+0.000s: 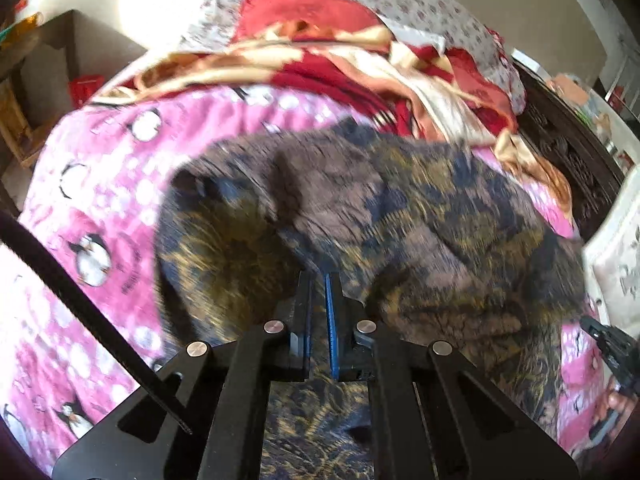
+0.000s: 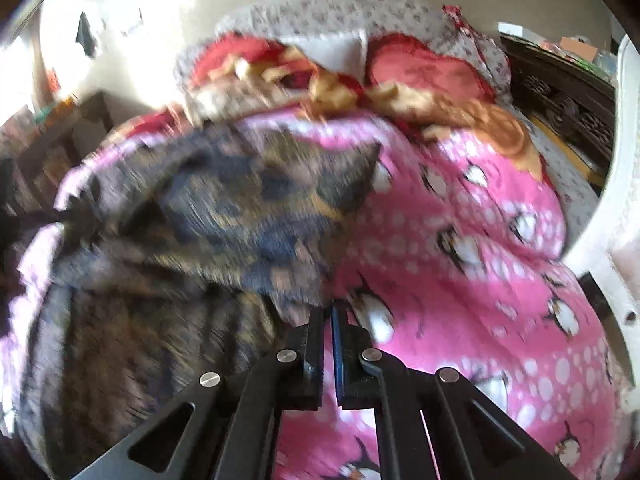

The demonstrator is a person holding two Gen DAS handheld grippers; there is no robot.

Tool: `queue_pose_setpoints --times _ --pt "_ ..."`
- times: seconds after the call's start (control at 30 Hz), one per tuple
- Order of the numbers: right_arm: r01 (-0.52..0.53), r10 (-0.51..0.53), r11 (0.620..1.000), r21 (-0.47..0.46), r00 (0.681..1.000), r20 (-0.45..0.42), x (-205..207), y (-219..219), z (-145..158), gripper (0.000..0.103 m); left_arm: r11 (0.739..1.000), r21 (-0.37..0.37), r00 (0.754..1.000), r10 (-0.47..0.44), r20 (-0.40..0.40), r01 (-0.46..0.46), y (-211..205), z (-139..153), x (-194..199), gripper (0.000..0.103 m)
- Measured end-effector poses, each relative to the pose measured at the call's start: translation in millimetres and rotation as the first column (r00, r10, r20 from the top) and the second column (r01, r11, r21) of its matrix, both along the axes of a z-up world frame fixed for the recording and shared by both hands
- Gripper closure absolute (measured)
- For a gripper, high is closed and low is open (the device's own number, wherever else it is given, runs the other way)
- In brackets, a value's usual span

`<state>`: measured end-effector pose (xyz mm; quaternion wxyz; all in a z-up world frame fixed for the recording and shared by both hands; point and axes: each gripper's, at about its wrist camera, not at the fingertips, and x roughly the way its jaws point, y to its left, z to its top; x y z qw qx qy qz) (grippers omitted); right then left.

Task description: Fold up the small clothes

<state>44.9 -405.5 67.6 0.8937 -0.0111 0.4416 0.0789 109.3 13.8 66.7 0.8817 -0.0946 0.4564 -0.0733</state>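
Garment: a dark patterned garment (image 1: 400,216) lies on the pink penguin blanket (image 1: 100,184), bunched and partly raised toward its near edge
Left gripper: the left gripper (image 1: 322,280) has its fingers pressed together on the garment's near hem, cloth showing between and below them
Right gripper: the right gripper (image 2: 329,312) has its fingers drawn close at the garment's right edge; it looks pinched on a thin corner, though blur leaves that unsure
Why held so: two grips along one hem keep that edge taut and level, so, I judge, it can be carried over the rest as a fold
Step in hand: likely the start of a first fold; far side not yet covered
Edges: the garment's far edge stops short of the heaped red and cream bedding (image 1: 360,64); its left edge is well inside the blanket
Open room: bare blanket to the right of the garment, before a white frame (image 2: 612,248)
Risk: a thin corner could slip and let the fold go crooked
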Motion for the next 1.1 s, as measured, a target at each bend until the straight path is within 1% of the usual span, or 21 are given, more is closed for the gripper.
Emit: queue_pose_setpoints --times 0.03,0.07,0.1,0.17,0.23,0.27,0.37,0.43,0.5,0.53,0.6,0.67,0.73,0.8,0.87,0.9,0.93,0.97,1.0,1.03,1.1 --pt "0.014 -0.014 1.000 -0.009 0.999 -0.035 0 -3 -6 0.100 1.000 -0.002 1.000 -0.009 -0.008 0.009 -3 -3 0 0.097" --pt "0.034 -0.033 0.999 0.011 0.997 -0.071 0 -10 -10 0.100 1.000 -0.003 1.000 -0.020 -0.016 0.020 -8 -5 1 0.097" --pt "0.051 -0.048 0.998 0.035 0.996 -0.076 -2 -15 -9 0.100 0.999 -0.004 0.999 -0.036 -0.023 0.036 -14 -10 1 0.096" --pt "0.080 -0.076 0.994 0.068 0.996 -0.053 -8 -23 -2 0.100 0.999 0.010 0.998 -0.052 -0.034 0.052 -24 -15 5 0.090" --pt "0.092 -0.090 0.990 0.105 0.996 -0.028 -13 -29 7 0.100 0.998 0.030 0.998 -0.054 -0.036 0.055 -35 -23 12 0.079" --pt "0.091 -0.089 0.988 0.124 0.996 -0.024 -15 -30 11 0.100 0.998 0.035 0.998 -0.055 -0.037 0.056 -39 -26 16 0.078" --pt "0.082 -0.079 0.988 0.135 0.997 -0.028 -16 -25 14 0.100 0.997 0.056 0.998 -0.043 -0.048 0.046 -49 -37 26 0.078" --pt "0.066 -0.062 0.989 0.135 0.998 -0.034 -16 -19 12 0.100 0.997 0.063 0.999 -0.035 -0.027 0.036 -53 -36 30 0.078" --pt "0.048 -0.043 0.989 0.139 0.998 -0.038 -14 -10 10 0.100 0.997 0.066 0.999 -0.048 -0.021 0.049 -57 -34 33 0.078" --pt "0.042 -0.037 0.989 0.142 0.999 -0.038 -12 -7 9 0.100 0.996 0.072 0.998 -0.054 -0.021 0.056 -58 -34 34 0.081" --pt "0.033 -0.028 0.988 0.153 0.999 -0.036 -9 0 9 0.100 0.995 0.056 0.997 -0.077 -0.026 0.079 -60 -32 36 0.092" --pt "0.025 -0.021 0.986 0.166 0.999 -0.027 -7 6 11 0.100 0.995 0.058 0.996 -0.083 -0.017 0.083 -58 -28 34 0.096" --pt "0.010 -0.008 0.985 0.173 1.000 -0.015 -6 12 14 0.100 0.994 0.060 0.996 -0.092 0.008 0.092 -55 -22 29 0.096" --pt "-0.003 0.004 0.985 0.172 1.000 -0.004 -6 16 16 0.099 0.992 0.080 0.994 -0.104 0.041 0.100 -52 -16 22 0.096" --pt "-0.009 0.010 0.985 0.170 1.000 -0.002 -6 19 16 0.096 0.990 0.088 0.992 -0.114 0.055 0.109 -49 -14 18 0.091" --pt "-0.008 0.008 0.985 0.173 1.000 -0.004 -6 19 15 0.094 0.990 0.084 0.991 -0.121 0.051 0.116 -47 -14 19 0.079" --pt "-0.005 0.006 0.984 0.178 1.000 -0.007 -6 19 14 0.086 0.989 0.082 0.991 -0.130 0.042 0.126 -46 -16 20 0.062" --pt "0.000 0.001 0.982 0.188 1.000 -0.009 -6 18 13 0.076 0.988 0.082 0.990 -0.133 0.037 0.129 -44 -17 21 0.054" --pt "0.005 -0.003 0.980 0.199 1.000 -0.009 -6 17 12 0.072 0.988 0.087 0.991 -0.128 0.041 0.124 -43 -19 21 0.049" --pt "0.008 -0.007 0.978 0.210 1.000 -0.008 -7 17 11 0.068 0.989 0.086 0.991 -0.127 0.048 0.123 -44 -20 21 0.049" --pt "0.007 -0.005 0.975 0.220 1.000 -0.009 -8 17 11 0.068 0.987 0.086 0.989 -0.139 0.040 0.135 -45 -24 23 0.049"
